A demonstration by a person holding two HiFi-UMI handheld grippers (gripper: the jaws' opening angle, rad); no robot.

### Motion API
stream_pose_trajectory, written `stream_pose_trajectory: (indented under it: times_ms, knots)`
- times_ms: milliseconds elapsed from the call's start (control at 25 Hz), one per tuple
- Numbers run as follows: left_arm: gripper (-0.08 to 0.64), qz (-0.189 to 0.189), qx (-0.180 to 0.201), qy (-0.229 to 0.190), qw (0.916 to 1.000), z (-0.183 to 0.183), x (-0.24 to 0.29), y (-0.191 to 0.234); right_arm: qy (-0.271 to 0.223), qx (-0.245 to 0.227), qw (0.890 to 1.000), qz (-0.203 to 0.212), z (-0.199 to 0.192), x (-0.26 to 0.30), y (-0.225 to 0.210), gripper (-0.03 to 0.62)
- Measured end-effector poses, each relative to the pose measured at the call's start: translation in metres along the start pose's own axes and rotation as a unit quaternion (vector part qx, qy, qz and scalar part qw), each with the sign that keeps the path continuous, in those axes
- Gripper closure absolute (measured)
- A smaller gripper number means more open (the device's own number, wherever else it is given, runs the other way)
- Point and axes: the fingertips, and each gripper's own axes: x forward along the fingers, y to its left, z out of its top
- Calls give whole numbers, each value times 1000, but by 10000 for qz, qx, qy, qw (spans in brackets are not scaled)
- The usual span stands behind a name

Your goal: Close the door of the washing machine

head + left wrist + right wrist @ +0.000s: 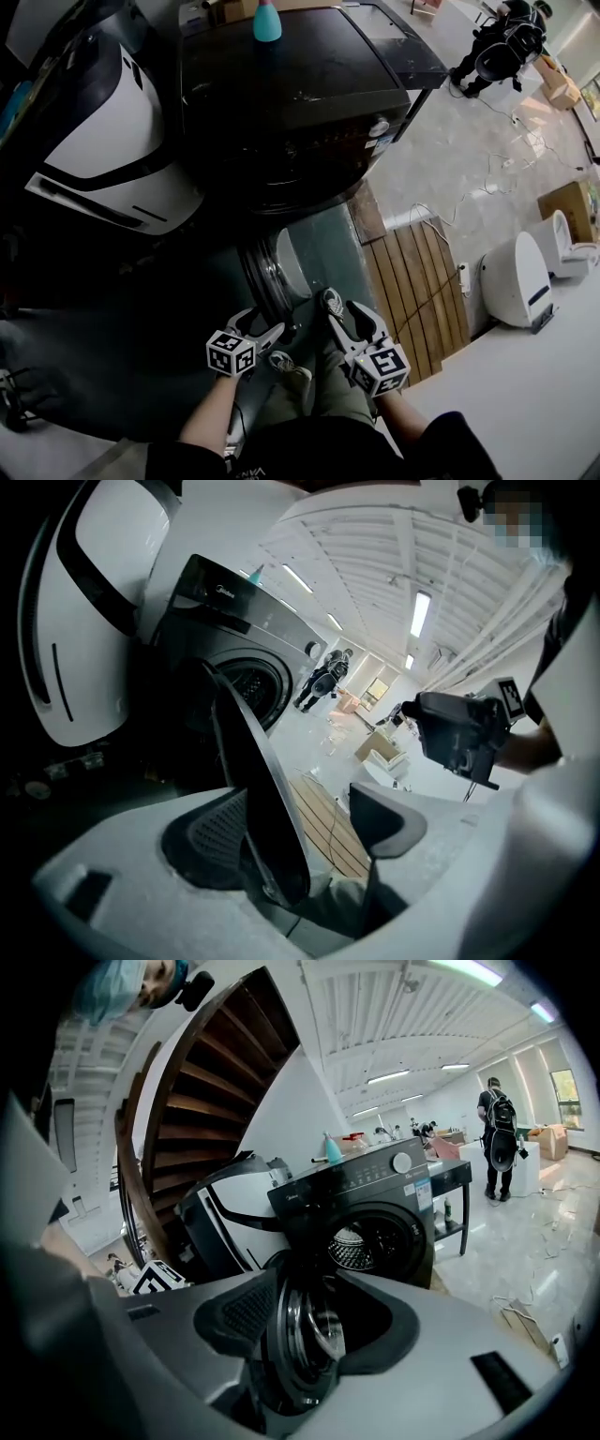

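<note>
A dark front-loading washing machine (300,122) stands ahead, its drum (361,1246) showing in the right gripper view. Its round door (267,272) hangs open, swung out toward me. My left gripper (267,333) is at the door's near edge. In the left gripper view the door's rim (258,780) stands edge-on between the jaws, close to the left pad (211,832); the right pad (384,817) is apart from it. My right gripper (336,309) is just right of the door, on its inner side. The glass bowl (305,1335) fills the gap of its open jaws.
A white pod-shaped machine (112,122) stands left of the washer. A teal bottle (267,21) sits on the washer's top. A wooden slat board (417,291) lies on the floor at the right, with a white device (516,277), cables and a cardboard box (567,202) beyond. A person (502,42) stands far off.
</note>
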Motion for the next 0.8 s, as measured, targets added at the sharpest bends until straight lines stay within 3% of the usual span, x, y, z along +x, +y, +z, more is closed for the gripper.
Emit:
stream_pose_trajectory:
  times_ms: [480,800]
  knots:
    - [239,-630,172,185,9977,48,87,-45,-75,412,9975,-575,10,-3,-69,419]
    - [268,-822,387,282,9955,87,141,-57,-37,555,9955,-772,21,6,-118,422]
